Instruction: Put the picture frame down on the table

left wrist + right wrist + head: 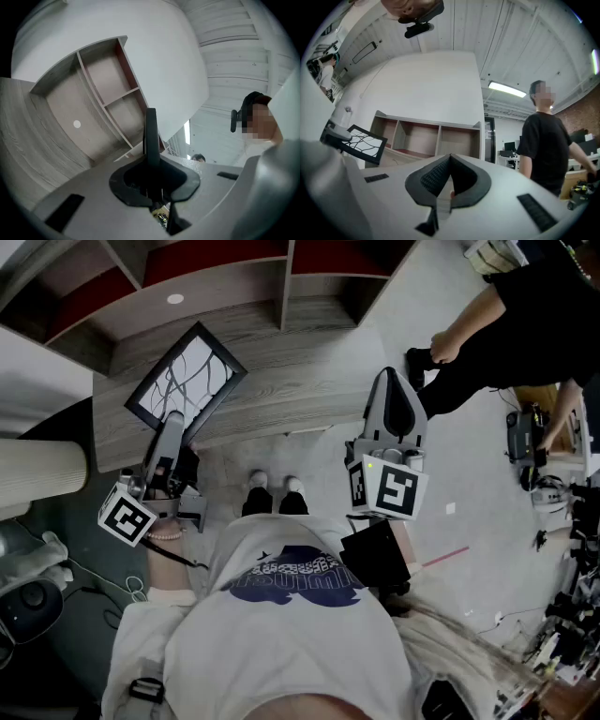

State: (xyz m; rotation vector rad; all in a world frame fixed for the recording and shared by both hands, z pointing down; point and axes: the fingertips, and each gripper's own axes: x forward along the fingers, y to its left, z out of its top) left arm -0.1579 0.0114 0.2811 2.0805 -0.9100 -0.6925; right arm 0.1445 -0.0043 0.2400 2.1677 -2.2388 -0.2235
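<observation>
The picture frame (187,379), black-edged with a branch drawing on white, hangs tilted over the left end of the wooden table (291,381). My left gripper (173,426) is shut on its lower edge. In the left gripper view the frame (150,133) stands edge-on as a dark strip rising from between the jaws of the left gripper (150,164). My right gripper (391,381) is held level over the table's right end, shut with nothing in it. The right gripper view shows the right gripper (450,161) with its jaws closed together and the frame (358,143) far to the left.
Open shelves (216,277) with dark red backs stand behind the table. A person in black (525,324) stands to the right, near a cluttered bench (553,465). The wearer's shoes (272,486) are close to the table's front edge. A pale cylinder (37,474) lies at the left.
</observation>
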